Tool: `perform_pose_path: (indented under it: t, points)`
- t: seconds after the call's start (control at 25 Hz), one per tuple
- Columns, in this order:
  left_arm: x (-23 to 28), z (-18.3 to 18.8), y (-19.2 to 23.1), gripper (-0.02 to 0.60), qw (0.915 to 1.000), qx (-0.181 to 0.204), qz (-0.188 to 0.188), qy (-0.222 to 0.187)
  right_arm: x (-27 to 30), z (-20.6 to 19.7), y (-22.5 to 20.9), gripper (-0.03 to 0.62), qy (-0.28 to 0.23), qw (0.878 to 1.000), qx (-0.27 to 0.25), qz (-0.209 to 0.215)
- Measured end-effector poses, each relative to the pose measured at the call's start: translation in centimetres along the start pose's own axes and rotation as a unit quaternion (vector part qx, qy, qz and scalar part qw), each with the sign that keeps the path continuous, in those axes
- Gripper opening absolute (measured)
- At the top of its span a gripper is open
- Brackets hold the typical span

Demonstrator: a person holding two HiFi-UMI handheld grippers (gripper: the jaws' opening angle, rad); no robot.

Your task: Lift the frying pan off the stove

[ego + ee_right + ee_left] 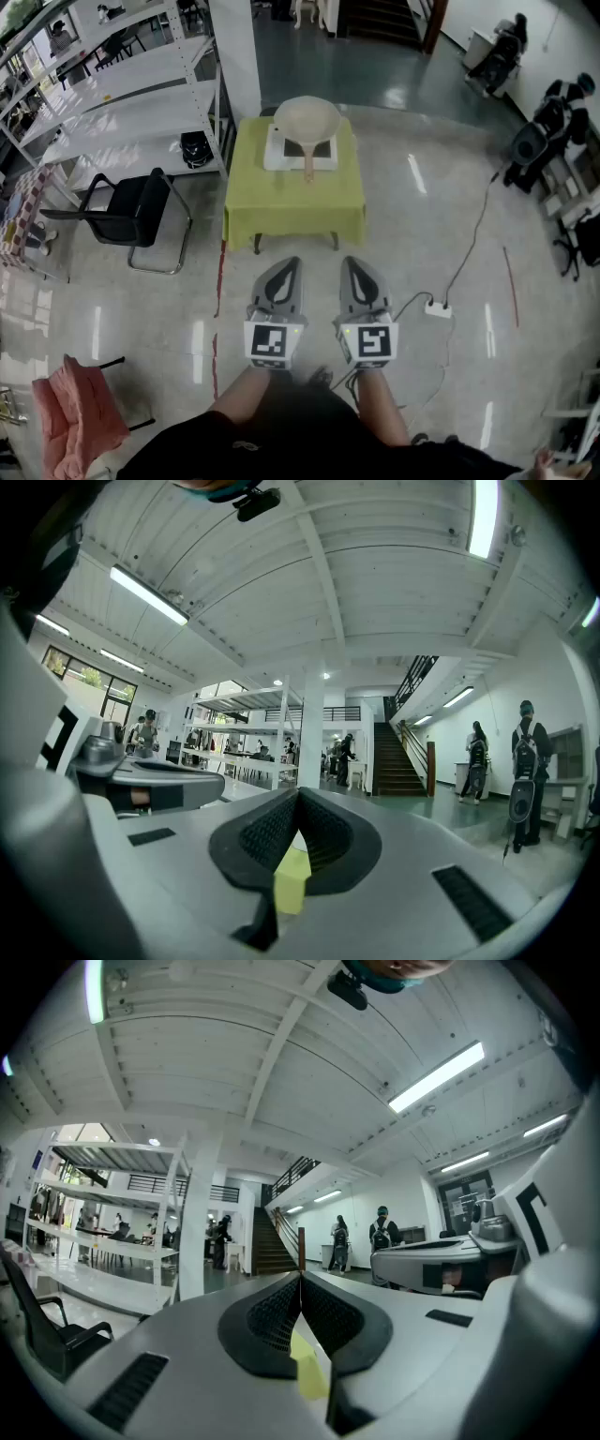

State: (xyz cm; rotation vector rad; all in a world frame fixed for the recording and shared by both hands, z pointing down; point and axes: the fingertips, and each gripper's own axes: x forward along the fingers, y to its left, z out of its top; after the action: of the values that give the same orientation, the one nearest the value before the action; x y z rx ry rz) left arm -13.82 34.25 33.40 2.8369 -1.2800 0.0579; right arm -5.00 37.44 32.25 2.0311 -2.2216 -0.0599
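A beige frying pan [307,120] sits on a white stove [277,155] atop a small table with a yellow-green cloth [293,202], its handle pointing toward me. Well short of the table, my left gripper [289,263] and right gripper [349,262] hang side by side over the floor, both aimed at it. Each is shut with nothing between its pads. In the left gripper view the left gripper [300,1279] shows its jaws pressed together, with a sliver of the green cloth [309,1372] below. The right gripper view shows the same for the right gripper [298,794].
A black chair [131,216] and white shelving [122,84] stand left of the table. A power strip [438,307] with its cable lies on the floor to my right. A pink-draped chair [80,417] is at the near left. Office chairs and people are at the far right.
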Motion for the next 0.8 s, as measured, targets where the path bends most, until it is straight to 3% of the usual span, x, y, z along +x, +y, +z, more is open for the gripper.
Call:
perform_pose_path:
  t: [0.2,0.6,0.8]
  points:
    - [0.0,0.7,1.1,0.044,0.9998,-0.003,-0.014,-0.016,1.1,0.8,1.3,0.015,-0.006,1.000,-0.008,0.000]
    - [-1.3,-1.5,4.5,0.044,0.9995,-0.027,-0.013,0.008,2.6,-1.0,4.7,0.015,0.014,1.000,0.011,0.010]
    - [-2.0,-2.3,5.9,0.044,0.9989,-0.043,-0.013,0.014,3.6,-1.3,6.6,0.015,0.012,0.998,0.053,0.031]
